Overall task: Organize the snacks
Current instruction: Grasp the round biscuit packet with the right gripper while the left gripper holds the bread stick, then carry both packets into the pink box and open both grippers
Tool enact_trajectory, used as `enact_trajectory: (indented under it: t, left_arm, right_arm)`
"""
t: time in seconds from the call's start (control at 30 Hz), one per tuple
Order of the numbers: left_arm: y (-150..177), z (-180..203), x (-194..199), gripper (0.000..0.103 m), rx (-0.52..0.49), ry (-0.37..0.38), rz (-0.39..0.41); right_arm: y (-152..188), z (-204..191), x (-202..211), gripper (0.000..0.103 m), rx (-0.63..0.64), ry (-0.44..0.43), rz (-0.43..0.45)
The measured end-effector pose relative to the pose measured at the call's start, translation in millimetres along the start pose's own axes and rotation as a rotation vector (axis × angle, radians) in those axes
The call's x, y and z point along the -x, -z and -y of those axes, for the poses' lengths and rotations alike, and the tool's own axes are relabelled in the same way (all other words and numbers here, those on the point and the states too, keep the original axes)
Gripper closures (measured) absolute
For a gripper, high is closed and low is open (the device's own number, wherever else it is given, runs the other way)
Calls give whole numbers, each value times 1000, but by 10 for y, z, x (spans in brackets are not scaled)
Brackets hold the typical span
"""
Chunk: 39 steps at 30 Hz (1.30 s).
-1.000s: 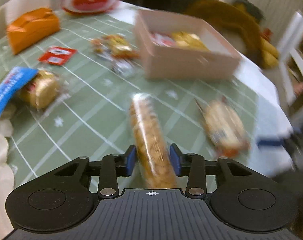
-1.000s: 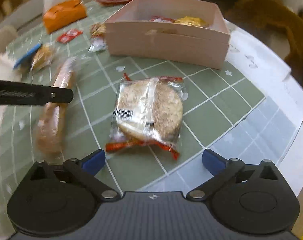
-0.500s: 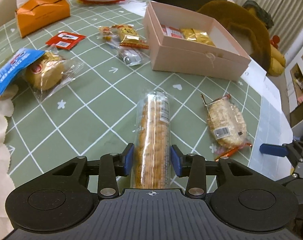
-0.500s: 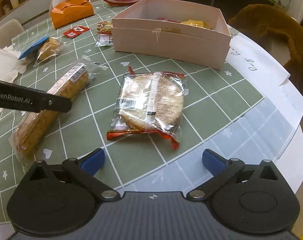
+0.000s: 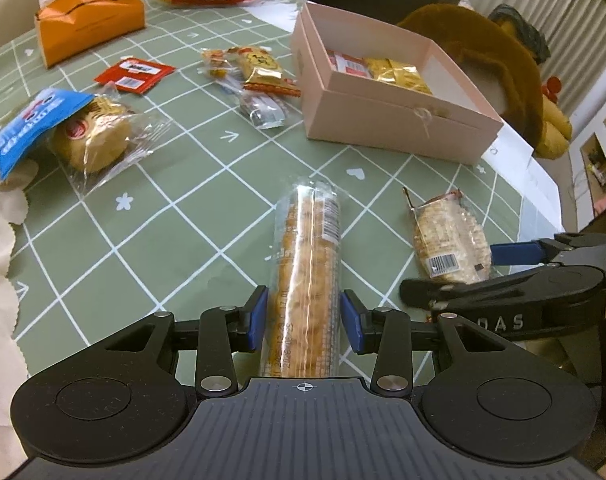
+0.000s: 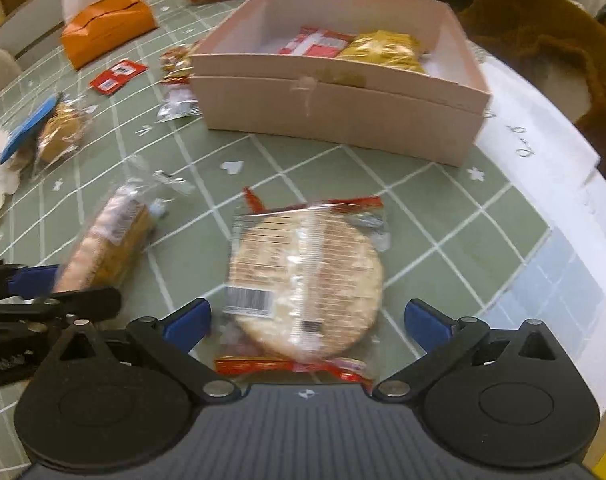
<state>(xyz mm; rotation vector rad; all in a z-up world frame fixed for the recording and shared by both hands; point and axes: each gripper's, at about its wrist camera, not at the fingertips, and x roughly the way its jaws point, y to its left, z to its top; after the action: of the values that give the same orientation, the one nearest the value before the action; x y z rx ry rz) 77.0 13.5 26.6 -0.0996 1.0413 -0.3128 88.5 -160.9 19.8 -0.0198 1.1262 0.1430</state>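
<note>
Tongs poised over two wrapped snacks, pink box waiting beyond.

Left wrist view: the left tongs (image 5: 305, 322) bracket the near end of the long biscuit sleeve (image 5: 309, 280) lying on the table (image 5: 151, 216), jaws just beside the wrapper and, as far as I can judge, released rather than pinching. Squeeze low and square so the slippery film does not roll out, then carry it to the pink box (image 5: 387, 120).

Right wrist view: the right tongs (image 6: 306, 318) stand spread wide around the round rice cracker pack (image 6: 307, 280), not touching it. Close across the middle gently; it looks brittle.
</note>
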Motion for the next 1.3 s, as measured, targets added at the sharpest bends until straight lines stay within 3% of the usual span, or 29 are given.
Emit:
enact_trajectory:
  t: [0.13, 0.33, 0.5, 0.57, 0.63, 0.77, 0.87, 0.93, 1.0, 1.13, 1.27, 1.3]
  left_arm:
    - [28, -46, 12, 59, 12, 21, 13]
    - [47, -79, 30, 59, 45, 38, 23]
    - [55, -6, 28, 61, 18, 7, 18]
    - [66, 73, 32, 70, -16, -45, 16]
    - [8, 121, 104, 71, -10, -33, 24]
    - [-499, 291, 647, 71, -32, 78, 208]
    - [-1070, 402, 1155, 71, -19, 166, 360]
    - [-1421, 512, 1399, 71, -36, 173, 443]
    - [-1697, 644, 1441, 70, -58, 140, 470]
    - [-2033, 754, 930, 70, -44, 160, 398]
    - [-2156, 695, 56, 69, 43, 236, 215]
    - [-2159, 665, -164, 68, 76, 221, 185]
  right_arm:
    - [-4, -52, -1, 1, 15, 4, 6]
    - [-13, 53, 84, 24, 2, 15, 37]
    - [60, 133, 148, 26, -14, 7, 31]
    - [101, 164, 194, 26, -14, -8, 24]
    - [105, 198, 306, 26, -10, -18, 44]
    - [-208, 382, 896, 26, -3, -46, 185]
    - [-746, 583, 1559, 26, -8, -21, 363]
    - [-1093, 699, 1903, 26, -4, -6, 446]
    - [-1420, 819, 2143, 26, -3, 6, 504]
    - [-1738, 1003, 2147, 26, -7, 34, 548]
    - [-1737, 1155, 1702, 26, -35, -16, 482]
    - [-1725, 1189, 1570, 26, -44, -14, 459]
